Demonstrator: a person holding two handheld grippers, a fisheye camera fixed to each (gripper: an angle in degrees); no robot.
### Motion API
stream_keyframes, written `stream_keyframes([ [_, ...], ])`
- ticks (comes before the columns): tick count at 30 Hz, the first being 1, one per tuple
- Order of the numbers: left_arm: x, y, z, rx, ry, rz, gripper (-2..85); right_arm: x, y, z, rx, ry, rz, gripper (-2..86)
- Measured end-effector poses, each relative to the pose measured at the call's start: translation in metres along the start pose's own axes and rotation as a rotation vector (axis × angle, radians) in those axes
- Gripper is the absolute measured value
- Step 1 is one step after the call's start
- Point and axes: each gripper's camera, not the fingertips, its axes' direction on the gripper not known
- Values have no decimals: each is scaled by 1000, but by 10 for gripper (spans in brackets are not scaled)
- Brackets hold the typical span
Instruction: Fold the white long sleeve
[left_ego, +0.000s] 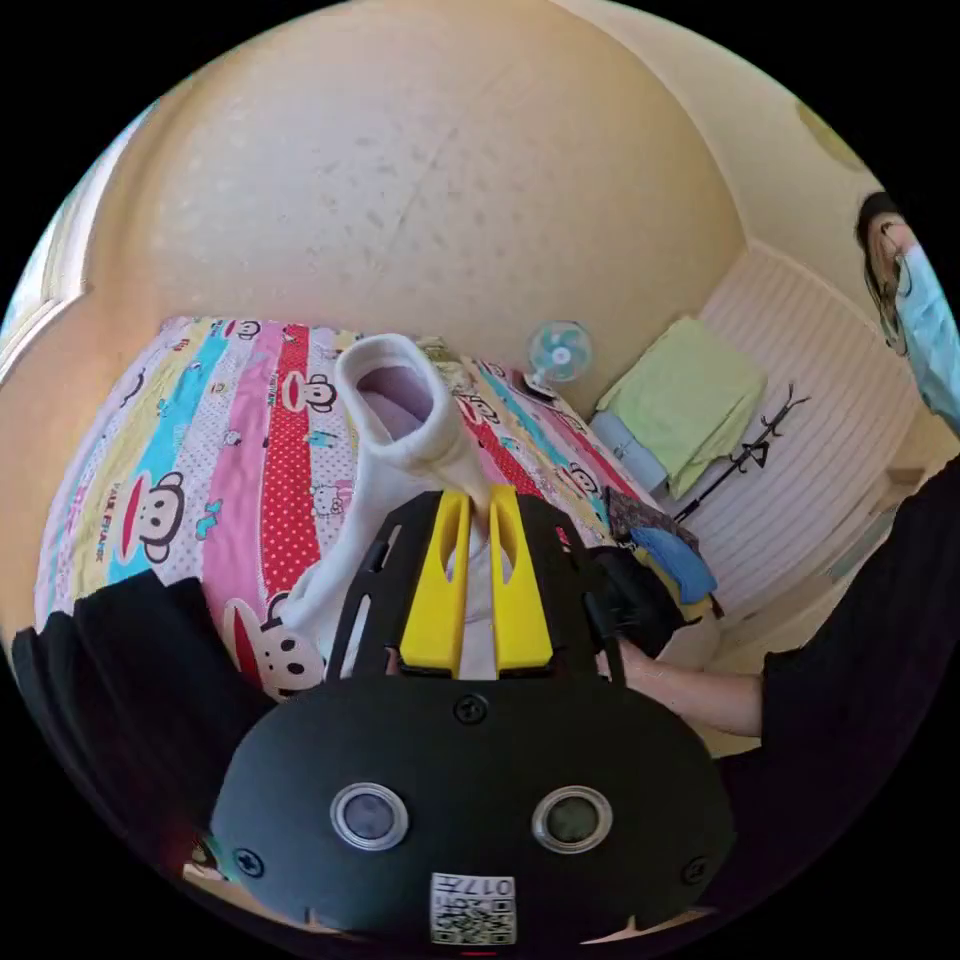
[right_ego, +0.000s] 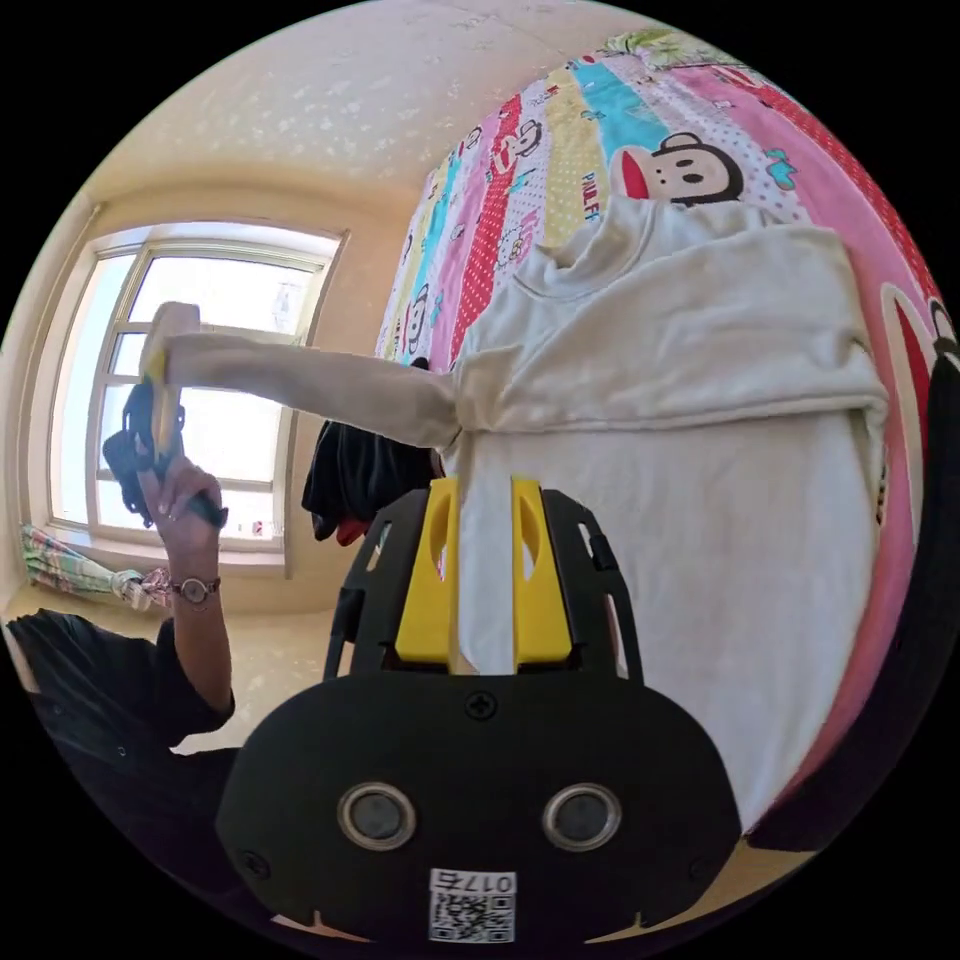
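The white long sleeve shirt (right_ego: 680, 520) lies flat on the bed, front up, one sleeve folded across its chest. The other sleeve (right_ego: 320, 385) is stretched out sideways and up in the air. My left gripper (left_ego: 479, 495) is shut on that sleeve near its open cuff (left_ego: 392, 400); in the right gripper view this left gripper (right_ego: 155, 372) is held up by a hand in front of the window. My right gripper (right_ego: 485, 488) sits at the shirt's side edge below the armpit. Its jaws stand slightly apart with white cloth between them, and I cannot tell if they press on it.
A striped cartoon-print bedsheet (left_ego: 200, 440) covers the bed. Dark clothes (right_ego: 350, 480) lie at its edge beside the shirt. A small fan (left_ego: 560, 352), a green cloth (left_ego: 690, 400) and a coat stand (left_ego: 745, 455) are by the far wall. A window (right_ego: 200, 380) is behind the raised hand.
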Motion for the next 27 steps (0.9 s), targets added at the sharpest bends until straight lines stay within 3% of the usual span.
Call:
stream_keyframes([
  [2,31,9,114,-177,139,145,43,22,27,-25,25,-8,45,79],
  [5,34,60,255,-456,205,116,87,61,60,-44,-24,64,129,84],
  [7,29,92,280,-507,248,63,114,81,80,-56,-87,120,191,91],
  [9,22,118,255,-450,248,24,123,81,92,-74,-86,157,188,95],
  [12,-7,171,180,-436,110,-96,141,74,108,-106,-93,269,179,105],
  [15,-58,242,88,-457,-6,-332,152,69,117,-129,-169,438,186,123],
  [18,-99,319,21,-626,-27,-518,158,75,123,-133,-312,547,225,136],
  [19,-106,347,0,-721,-72,-554,163,82,126,-131,-369,556,260,140],
  [22,-119,393,-28,-851,33,-623,169,104,130,-125,-467,505,351,155],
  [27,-159,403,-7,-868,108,-651,182,132,113,-126,-410,385,350,138],
])
